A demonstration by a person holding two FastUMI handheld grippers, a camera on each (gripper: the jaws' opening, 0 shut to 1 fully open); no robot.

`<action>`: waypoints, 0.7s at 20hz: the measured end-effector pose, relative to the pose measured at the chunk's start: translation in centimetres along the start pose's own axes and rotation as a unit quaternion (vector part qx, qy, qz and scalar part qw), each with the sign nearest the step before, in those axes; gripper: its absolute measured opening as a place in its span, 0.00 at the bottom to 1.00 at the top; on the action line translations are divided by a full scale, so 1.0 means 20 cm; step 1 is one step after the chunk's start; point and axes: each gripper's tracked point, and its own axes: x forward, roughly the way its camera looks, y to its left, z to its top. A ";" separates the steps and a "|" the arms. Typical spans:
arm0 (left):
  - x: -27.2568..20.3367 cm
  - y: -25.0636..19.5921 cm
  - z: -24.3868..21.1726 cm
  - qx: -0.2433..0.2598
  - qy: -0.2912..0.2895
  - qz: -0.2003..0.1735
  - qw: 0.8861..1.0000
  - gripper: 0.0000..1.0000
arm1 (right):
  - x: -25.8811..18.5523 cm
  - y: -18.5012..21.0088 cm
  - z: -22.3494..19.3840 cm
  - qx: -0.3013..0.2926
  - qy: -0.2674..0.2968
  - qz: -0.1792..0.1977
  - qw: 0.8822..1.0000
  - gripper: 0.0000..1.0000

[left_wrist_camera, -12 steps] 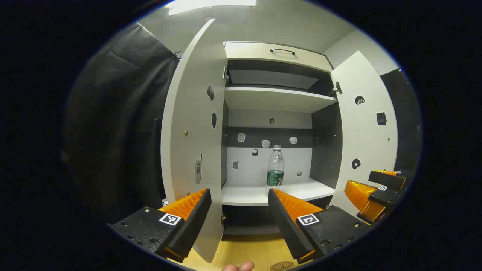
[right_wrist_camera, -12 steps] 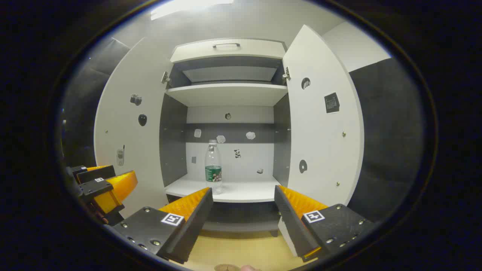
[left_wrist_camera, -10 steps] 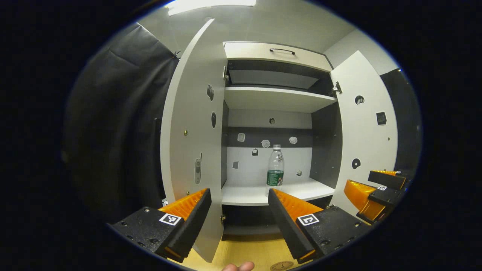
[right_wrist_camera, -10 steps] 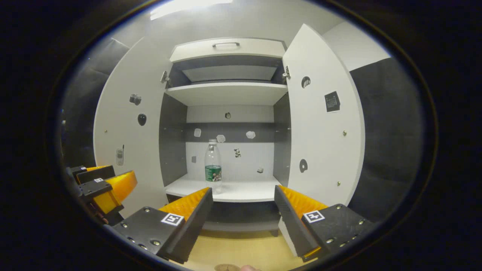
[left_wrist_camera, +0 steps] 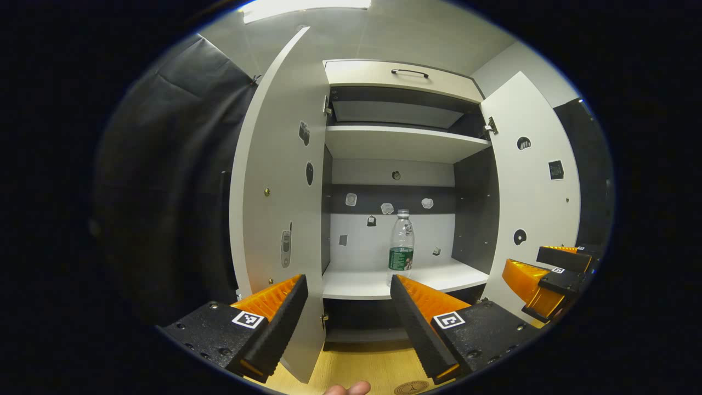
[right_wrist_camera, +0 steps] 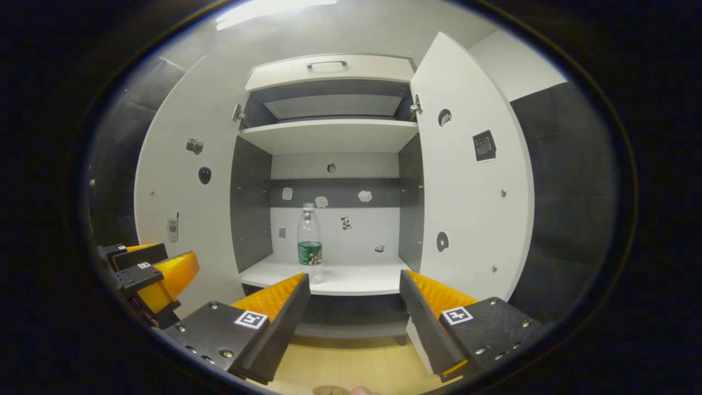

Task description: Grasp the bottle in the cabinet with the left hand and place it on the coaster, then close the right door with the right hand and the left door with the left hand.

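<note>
Clear, glossy plastic on the bottle [left_wrist_camera: 402, 241] at frame centre; matt, smooth white board on the cabinet doors [right_wrist_camera: 466, 181]; pale wood-look tabletop [left_wrist_camera: 362, 370] at the bottom edge, probably laminate; dull, creased black cloth [left_wrist_camera: 164, 181] at left.

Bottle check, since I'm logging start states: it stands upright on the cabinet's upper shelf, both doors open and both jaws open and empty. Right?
Not quite. The bottle stands upright on the lower shelf, not the upper shelf, as the right gripper view shows. The rest holds: both doors open, and the left gripper and right gripper have open, empty jaws.
</note>
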 end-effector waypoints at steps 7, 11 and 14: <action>0.04 -0.01 -0.02 -0.005 0.004 -0.001 1.000 0.96 | 0.02 -0.01 -0.01 0.001 0.002 0.005 1.000 1.00; 0.09 -0.03 -0.04 0.003 0.004 -0.003 1.000 0.96 | 0.04 -0.02 -0.02 -0.001 0.005 0.005 1.000 1.00; 0.17 -0.08 -0.04 0.008 0.002 -0.012 1.000 0.96 | 0.06 -0.03 -0.04 -0.002 0.010 0.006 1.000 1.00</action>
